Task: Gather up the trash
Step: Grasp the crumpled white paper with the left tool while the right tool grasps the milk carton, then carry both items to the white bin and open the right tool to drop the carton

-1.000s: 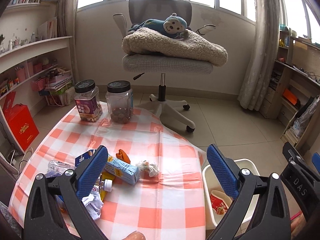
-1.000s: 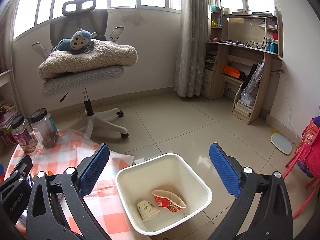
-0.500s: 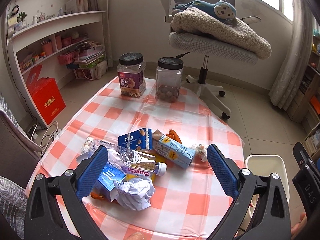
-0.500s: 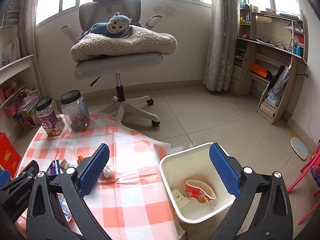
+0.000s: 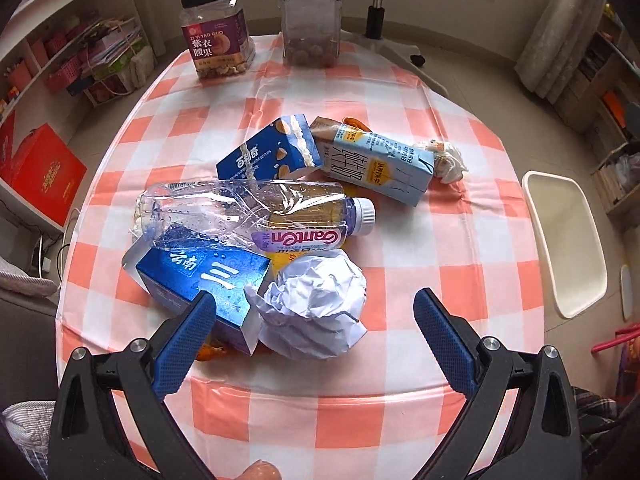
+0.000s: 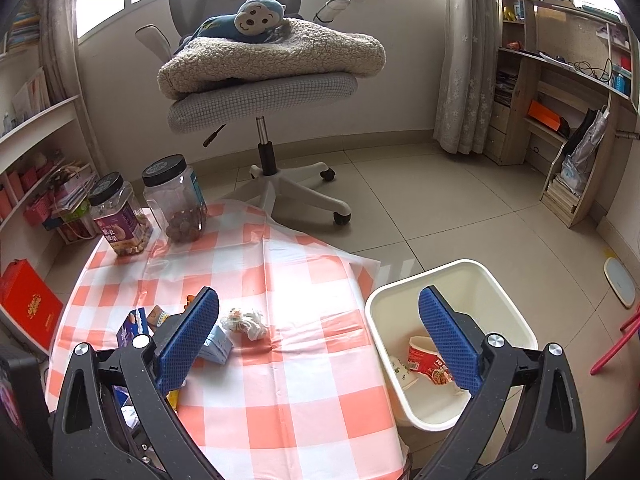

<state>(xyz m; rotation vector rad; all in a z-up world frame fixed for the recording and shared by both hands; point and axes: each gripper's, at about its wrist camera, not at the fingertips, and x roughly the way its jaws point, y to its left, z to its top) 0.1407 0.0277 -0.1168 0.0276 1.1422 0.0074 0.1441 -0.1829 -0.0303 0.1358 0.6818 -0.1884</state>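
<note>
A heap of trash lies on the checked tablecloth (image 5: 404,264): a crumpled white paper ball (image 5: 314,304), a crushed clear bottle (image 5: 256,216), a blue box (image 5: 204,280), a blue biscuit carton (image 5: 268,152), a pale blue milk carton (image 5: 380,162) and a small white wad (image 5: 446,160). My left gripper (image 5: 314,330) is open, its fingers either side of the paper ball, just above it. My right gripper (image 6: 318,338) is open and empty over the table's right edge. The white bin (image 6: 472,284) on the floor holds a red cup (image 6: 426,364) and a small white cup (image 6: 402,372).
Two black-lidded jars (image 5: 218,32) (image 5: 311,22) stand at the table's far edge. An office chair (image 6: 264,92) with a blanket and a plush monkey is behind. Shelves line the left wall, a desk unit (image 6: 568,100) the right. The bin (image 5: 564,240) sits right of the table.
My left gripper has tilted down and closed in on the trash heap, now framing the paper ball. The right gripper swung left, from over the bin toward the table.
</note>
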